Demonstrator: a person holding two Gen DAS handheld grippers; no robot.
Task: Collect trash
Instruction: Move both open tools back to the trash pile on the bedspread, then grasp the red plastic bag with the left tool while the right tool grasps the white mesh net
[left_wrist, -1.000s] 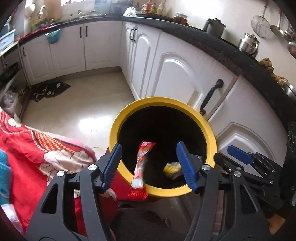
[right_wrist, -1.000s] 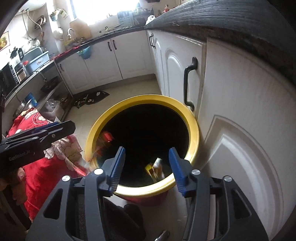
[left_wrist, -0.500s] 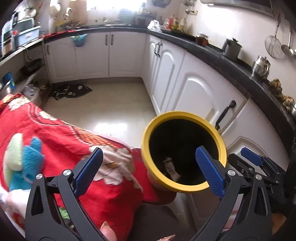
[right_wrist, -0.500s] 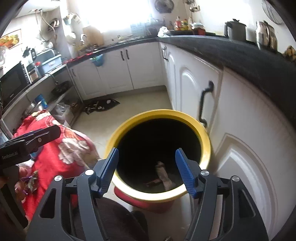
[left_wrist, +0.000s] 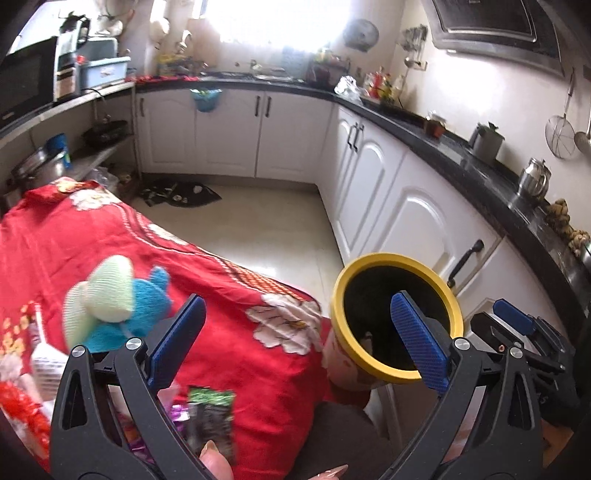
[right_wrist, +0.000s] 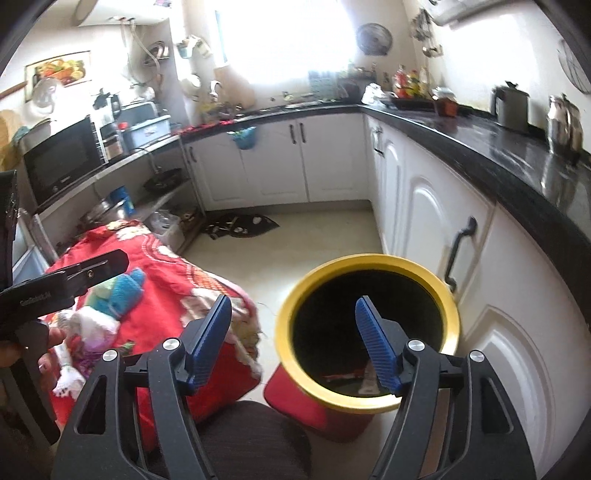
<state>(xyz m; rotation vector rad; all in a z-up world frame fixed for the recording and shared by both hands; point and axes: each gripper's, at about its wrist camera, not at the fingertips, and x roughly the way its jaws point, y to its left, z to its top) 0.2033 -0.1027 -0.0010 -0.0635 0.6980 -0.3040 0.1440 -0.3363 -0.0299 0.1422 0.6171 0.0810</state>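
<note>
2 tools gape empty: left tool (left_wrist: 295, 339) has swung from the yellow bin (left_wrist: 397, 373) toward the red-covered desk (left_wrist: 110, 229); right tool (right_wrist: 295, 343) still hovers there.

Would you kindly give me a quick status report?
Both claws open and empty, left claw, right claw. Yellow-rimmed bin holds wrappers. More wrappers on red cloth. Nothing blocking.

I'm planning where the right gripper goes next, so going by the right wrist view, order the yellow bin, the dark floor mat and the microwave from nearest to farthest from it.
From the right gripper:
1. Yellow bin, just ahead, slightly right, beside the cabinets.
2. Dark floor mat, mid-floor, ahead.
3. Microwave, far left, on the counter.
</note>
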